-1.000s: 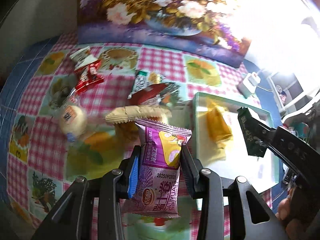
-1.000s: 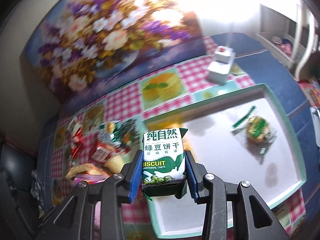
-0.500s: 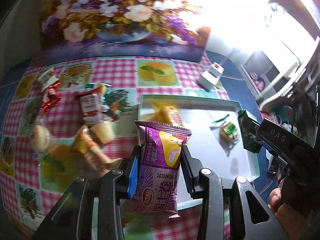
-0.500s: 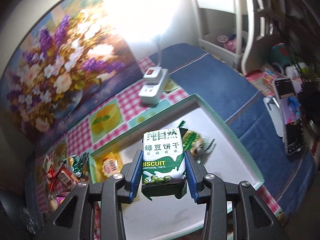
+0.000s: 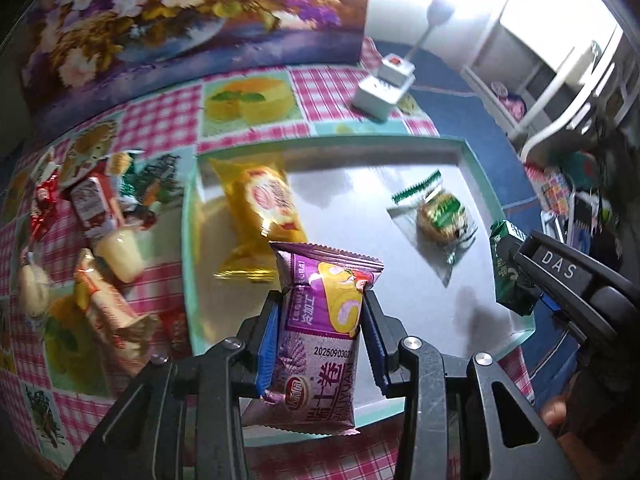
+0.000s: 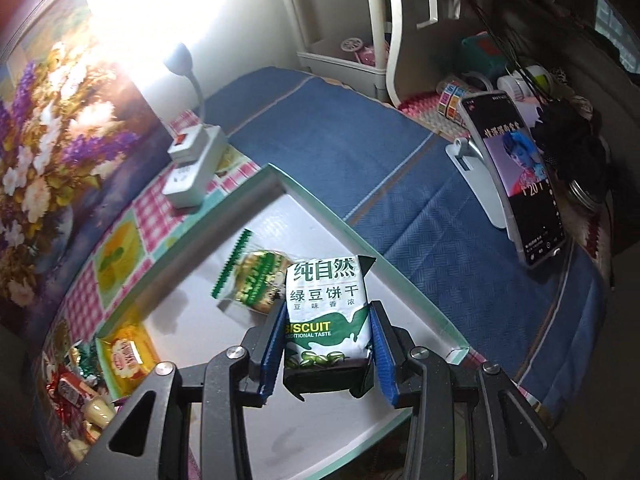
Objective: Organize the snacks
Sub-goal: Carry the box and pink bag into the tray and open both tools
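My left gripper (image 5: 320, 312) is shut on a purple cake-roll packet (image 5: 320, 328) and holds it above the near side of the white tray (image 5: 332, 148). My right gripper (image 6: 326, 336) is shut on a green and white biscuit packet (image 6: 326, 300) over the tray's right part (image 6: 360, 240); it also shows at the right in the left wrist view (image 5: 510, 272). In the tray lie a yellow packet (image 5: 264, 204) and a clear-wrapped green pastry (image 5: 440, 216), which the right wrist view also shows (image 6: 260, 276).
Several loose snacks (image 5: 96, 216) lie on the checked tablecloth left of the tray. A white power strip (image 5: 384, 88) sits behind the tray. A phone on a stand (image 6: 516, 172) stands on the blue cloth to the right. A flower painting (image 5: 160, 12) leans at the back.
Both grippers have moved right from the snack pile to over the tray, each still holding its packet. The right gripper has come over the tray's right part, near the green pastry.
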`<state>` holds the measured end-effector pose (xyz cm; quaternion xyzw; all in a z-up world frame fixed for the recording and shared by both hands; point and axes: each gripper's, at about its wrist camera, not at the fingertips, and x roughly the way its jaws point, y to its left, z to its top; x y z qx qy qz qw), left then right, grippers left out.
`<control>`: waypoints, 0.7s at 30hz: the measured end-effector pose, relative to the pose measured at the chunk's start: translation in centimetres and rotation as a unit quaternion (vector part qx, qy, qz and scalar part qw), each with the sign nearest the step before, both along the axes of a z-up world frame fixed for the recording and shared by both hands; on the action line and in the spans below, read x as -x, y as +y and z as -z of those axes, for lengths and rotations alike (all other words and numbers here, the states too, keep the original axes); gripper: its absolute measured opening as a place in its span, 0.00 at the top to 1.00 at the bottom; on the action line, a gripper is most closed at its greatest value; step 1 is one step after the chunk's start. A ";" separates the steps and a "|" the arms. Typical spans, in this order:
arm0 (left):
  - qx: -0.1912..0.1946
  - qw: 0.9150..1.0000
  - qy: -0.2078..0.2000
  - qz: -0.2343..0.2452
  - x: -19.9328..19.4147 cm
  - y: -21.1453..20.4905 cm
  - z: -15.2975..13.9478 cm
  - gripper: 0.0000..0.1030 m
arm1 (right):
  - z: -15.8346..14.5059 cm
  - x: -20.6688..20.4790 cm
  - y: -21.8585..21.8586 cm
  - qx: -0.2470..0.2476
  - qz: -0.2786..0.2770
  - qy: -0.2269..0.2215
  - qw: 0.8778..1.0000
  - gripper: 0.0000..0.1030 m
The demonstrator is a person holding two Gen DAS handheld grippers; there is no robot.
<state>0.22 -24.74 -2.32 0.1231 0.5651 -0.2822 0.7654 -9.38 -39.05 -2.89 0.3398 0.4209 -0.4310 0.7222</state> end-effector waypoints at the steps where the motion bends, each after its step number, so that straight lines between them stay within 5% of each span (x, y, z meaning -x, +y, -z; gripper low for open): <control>1: -0.003 1.000 0.002 0.003 0.1 -0.2 0.3 0.61 | 0.2 0.0 -0.1 -0.003 0.001 0.001 1.000 0.58; 9: -0.014 1.000 0.018 -0.004 -0.1 -0.7 1.4 0.58 | 1.2 -0.1 -0.3 -0.017 0.010 0.014 1.000 0.58; 11: -0.010 1.000 0.016 -0.007 -0.2 -0.6 1.0 0.39 | 1.0 -0.1 -0.2 -0.013 0.011 0.015 1.000 0.58; 13: -0.001 1.000 0.013 -0.009 -0.3 -0.3 0.4 0.30 | 0.7 -0.1 -0.2 -0.007 0.010 0.014 1.000 0.58; 21: 0.022 0.999 -0.002 -0.048 -1.6 2.0 -1.6 0.30 | -0.5 -0.7 0.3 -0.002 -0.010 -0.006 1.000 0.57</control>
